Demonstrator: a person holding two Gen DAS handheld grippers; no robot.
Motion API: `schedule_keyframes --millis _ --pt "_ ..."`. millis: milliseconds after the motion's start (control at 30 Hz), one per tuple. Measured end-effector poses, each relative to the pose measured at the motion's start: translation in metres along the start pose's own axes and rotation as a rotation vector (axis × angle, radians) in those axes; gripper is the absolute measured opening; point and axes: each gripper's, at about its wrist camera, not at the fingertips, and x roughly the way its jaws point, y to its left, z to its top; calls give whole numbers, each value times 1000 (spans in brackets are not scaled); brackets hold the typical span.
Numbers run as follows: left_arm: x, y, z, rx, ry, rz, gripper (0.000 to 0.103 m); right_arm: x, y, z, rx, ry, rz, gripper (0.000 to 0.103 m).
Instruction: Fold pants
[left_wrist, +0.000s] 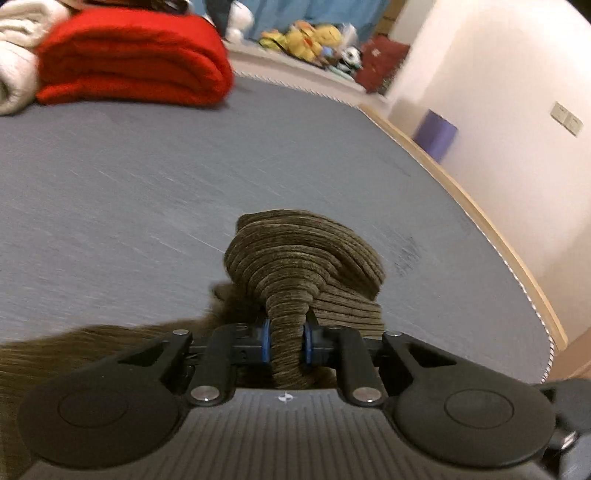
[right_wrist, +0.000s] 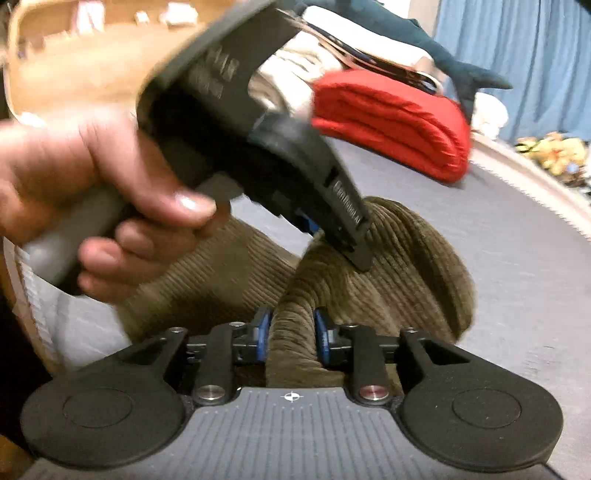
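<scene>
Left wrist view shows the left gripper (left_wrist: 287, 343) with its blue-padded fingers (left_wrist: 265, 341) pressed in on a gathered neck of the olive-brown ribbed corduroy pants (left_wrist: 306, 258). The cloth bulges up and forward just beyond the fingertips, while the rest trails away to the left of the fingers and below them, blurred, over the flat grey bed surface (left_wrist: 147, 184).

From the right wrist, the right gripper (right_wrist: 291, 338) pinches a similar bunch of the same pants (right_wrist: 406, 266) between its own blue pads (right_wrist: 322, 338). The left gripper (right_wrist: 347, 240) shows here too, held in the person's left hand (right_wrist: 92, 192), clamped on the cloth just ahead of the right fingers and slightly above them. So the two grips sit close together on one bunched end, neither clearly nearer than the other. The garment's long axis seems to run back toward the person, though most of its length is hidden.

Fabric looks thick, soft and deeply ribbed, crumpled rather than flat. A folded red blanket (left_wrist: 133, 59) lies well beyond the fingertips, apart from the pants. My judgement: the grips need to separate sideways to spread this end.
</scene>
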Motion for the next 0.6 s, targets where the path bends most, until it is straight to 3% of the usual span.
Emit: schedule_keyframes --millis 67,133,233,300,400,467,600 --pt "-25 25 3 -48 -11 39 18 -15 -16 13 108 -57 159 52" --pt "-52 55 5 -100 -24 100 18 -27 -37 24 227 -121 274 59" --pt "-85 100 -2 -176 -34 229 18 -28 -67 32 350 -179 256 72" --pt "-95 131 -11 -264 -22 321 25 -12 -81 30 407 -141 174 78" --pt "-95 160 -16 -322 14 399 47 30 -97 17 546 -17 127 81" --pt "-91 171 -16 -330 48 387 87 60 -103 6 639 69 138 84" --pt "-68 190 -26 -381 139 362 94 98 -89 -3 725 166 174 87"
